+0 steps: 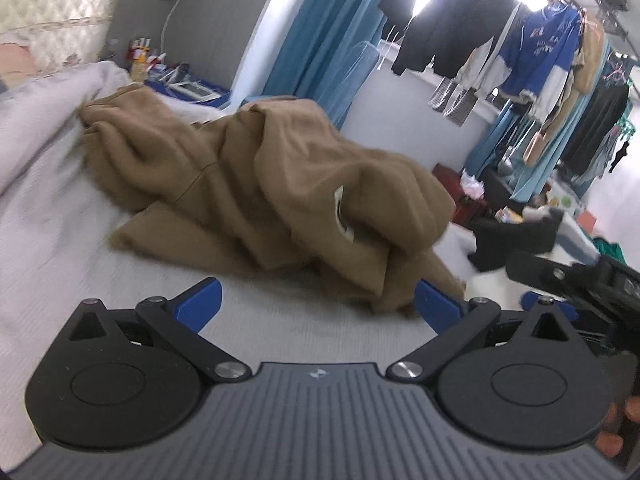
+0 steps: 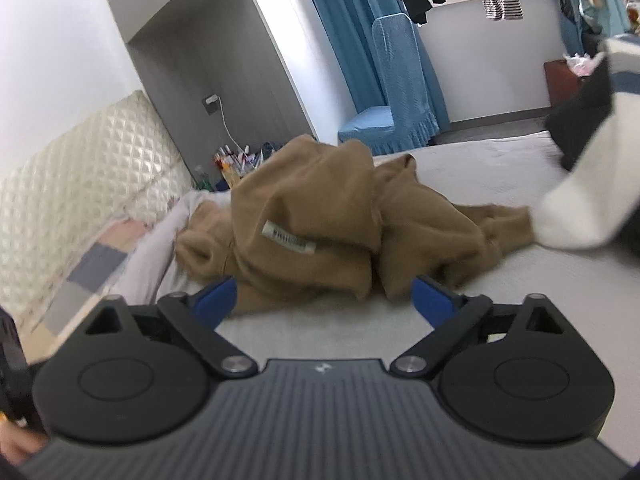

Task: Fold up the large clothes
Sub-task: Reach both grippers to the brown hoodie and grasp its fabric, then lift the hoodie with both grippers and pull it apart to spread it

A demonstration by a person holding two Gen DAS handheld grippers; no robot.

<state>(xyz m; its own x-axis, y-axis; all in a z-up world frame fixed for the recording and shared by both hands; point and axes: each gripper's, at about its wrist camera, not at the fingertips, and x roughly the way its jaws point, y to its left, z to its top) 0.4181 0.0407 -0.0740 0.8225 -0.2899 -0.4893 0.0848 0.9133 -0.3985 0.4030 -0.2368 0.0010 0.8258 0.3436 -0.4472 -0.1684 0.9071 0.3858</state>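
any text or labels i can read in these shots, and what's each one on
None can be read.
Tag on the crumpled brown garment: dark printed marks, too blurred to read.
White lettering on the hanging blue jersey: too blurred to read.
Small logo on the left gripper housing: a symbol, no words.

A lived-in home bedroom is showing here: a bed with a pale grey cover is lying against a cream quilted padded headboard, teal-blue curtains are hanging by the bright window, and dark and blue washed garments are drying on an overhead rack.
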